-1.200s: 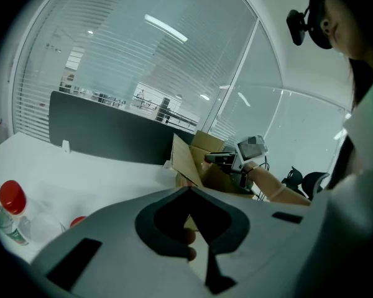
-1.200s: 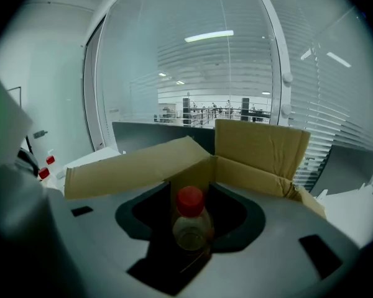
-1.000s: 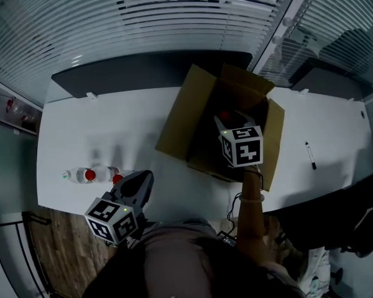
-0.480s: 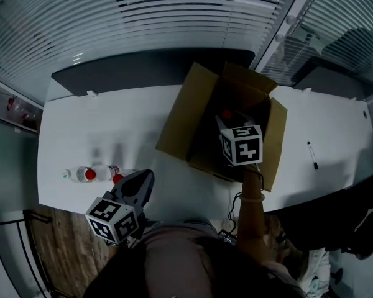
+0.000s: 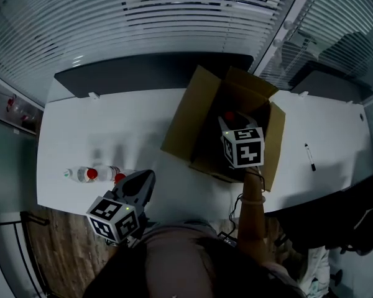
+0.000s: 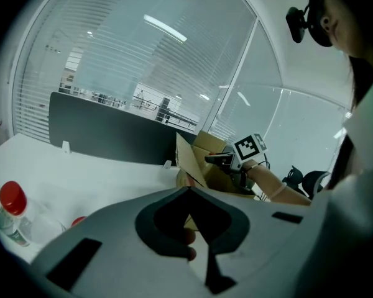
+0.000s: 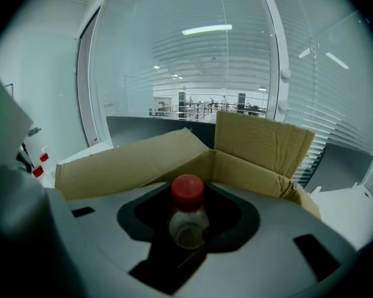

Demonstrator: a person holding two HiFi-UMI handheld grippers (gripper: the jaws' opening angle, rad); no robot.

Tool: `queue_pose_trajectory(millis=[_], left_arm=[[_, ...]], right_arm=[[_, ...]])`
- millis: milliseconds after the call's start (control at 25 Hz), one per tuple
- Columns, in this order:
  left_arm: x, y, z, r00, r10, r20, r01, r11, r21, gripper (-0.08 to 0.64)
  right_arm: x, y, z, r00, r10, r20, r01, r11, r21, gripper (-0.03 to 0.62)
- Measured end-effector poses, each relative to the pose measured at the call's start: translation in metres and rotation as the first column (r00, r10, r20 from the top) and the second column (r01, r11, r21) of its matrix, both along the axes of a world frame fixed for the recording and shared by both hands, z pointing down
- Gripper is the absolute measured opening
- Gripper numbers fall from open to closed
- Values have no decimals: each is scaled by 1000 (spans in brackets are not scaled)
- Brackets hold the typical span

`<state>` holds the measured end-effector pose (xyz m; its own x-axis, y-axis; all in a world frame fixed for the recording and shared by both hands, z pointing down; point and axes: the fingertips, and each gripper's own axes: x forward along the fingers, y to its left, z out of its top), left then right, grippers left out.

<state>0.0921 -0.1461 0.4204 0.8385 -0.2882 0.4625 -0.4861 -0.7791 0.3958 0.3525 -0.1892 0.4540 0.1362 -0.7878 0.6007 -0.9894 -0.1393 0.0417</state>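
Note:
My right gripper [image 5: 226,124] hangs over the open cardboard box [image 5: 193,120], shut on a small clear bottle with a red cap [image 5: 229,114]. The right gripper view shows that bottle [image 7: 188,213] upright between the jaws, with the box flaps [image 7: 261,148] behind it. My left gripper [image 5: 144,177] is low near the table's front edge, jaws together with nothing between them. Two more red-capped bottles [image 5: 87,174] lie on the white table just left of it. One of them [image 6: 12,213] appears at the lower left of the left gripper view, where the box [image 6: 202,160] stands ahead.
The white table [image 5: 112,135] has a dark panel [image 5: 143,70] along its back edge and glass walls with blinds beyond. A pen [image 5: 309,156] lies right of the box. Wooden floor [image 5: 56,253] shows at the lower left, and an office chair [image 5: 360,228] at the lower right.
The right gripper with its bottle has shifted and turned slightly over the box. The left gripper and the bottles on the table have stayed put.

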Motion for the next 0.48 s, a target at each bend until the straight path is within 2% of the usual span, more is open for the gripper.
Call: queue_pose_trajectory(millis=[480], left_arm=[[-13, 9, -9, 1000, 4, -31, -4, 1000, 17, 9]], right_arm=[[-14, 12, -74, 999, 6, -43, 0, 987, 158, 173]])
